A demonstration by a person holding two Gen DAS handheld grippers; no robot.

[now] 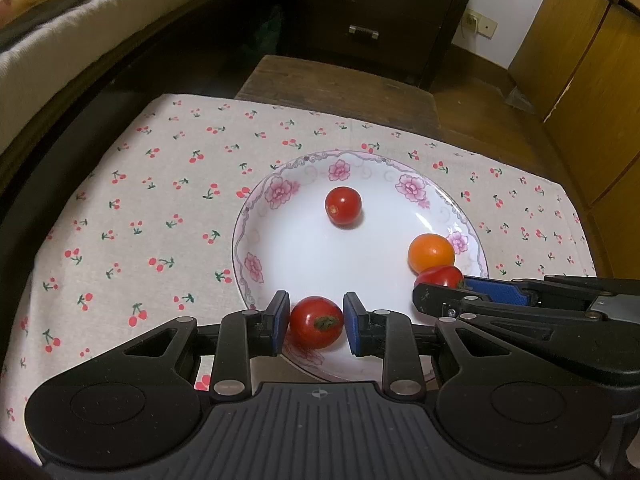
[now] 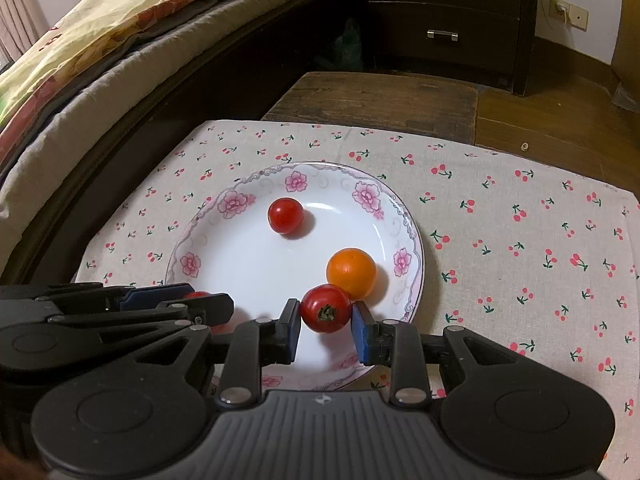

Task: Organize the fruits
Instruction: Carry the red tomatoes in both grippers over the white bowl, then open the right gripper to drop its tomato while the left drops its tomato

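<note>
We've got both grippers down over the flowered plate (image 1: 256, 216) on the cherry-print cloth (image 1: 120, 200). Our left gripper (image 1: 316, 322) is clamped on a red tomato (image 1: 316, 322), our right gripper (image 2: 326, 316) on another tomato (image 2: 325, 308). A loose tomato (image 2: 285, 216) and an orange fruit (image 2: 351, 273) sit in the plate.

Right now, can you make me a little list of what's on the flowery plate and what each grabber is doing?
plate: white plate with pink flower rim, on cherry-print cloth
loose fruit on plate: one small red tomato, one round orange fruit
left gripper: shut on a red tomato with green stem, above the plate's near edge
right gripper: shut on another red stemmed tomato, beside the orange fruit
fruit count: four
</note>
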